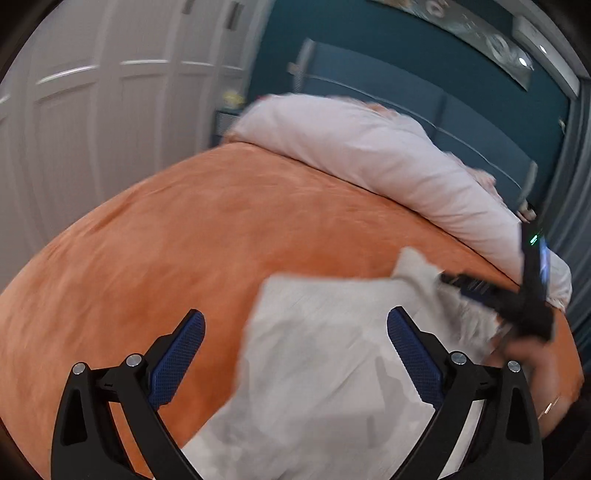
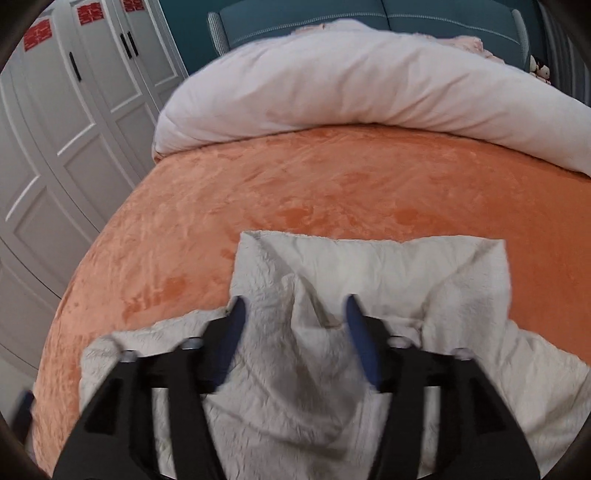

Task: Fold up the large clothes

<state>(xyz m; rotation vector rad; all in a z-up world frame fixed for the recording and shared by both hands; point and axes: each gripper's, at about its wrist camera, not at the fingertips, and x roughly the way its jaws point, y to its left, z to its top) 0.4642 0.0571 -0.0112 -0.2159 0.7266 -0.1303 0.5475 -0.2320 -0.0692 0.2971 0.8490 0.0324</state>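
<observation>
Open orange bedspread (image 2: 295,184) ahead; rolled duvet (image 2: 332,85) blocks the far side.

Even, soft indoor light in both views; no glare, only faint shadows in folds of white garment (image 2: 369,280). Left wrist view smeared throughout by motion blur. Right claw (image 2: 295,314) blurred, bed (image 2: 295,177) fairly sharp. Strong fisheye bending, dark vignette at corners.

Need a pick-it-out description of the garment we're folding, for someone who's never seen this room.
Start at the bed with the orange blanket; a rolled pale duvet lies along its far end by the teal headboard. The garment is the crinkled off-white cloth on the blanket's near side, under both open claws. Unlike the smooth, puffy duvet, it lies flat and creased, with squared folded edges.
</observation>
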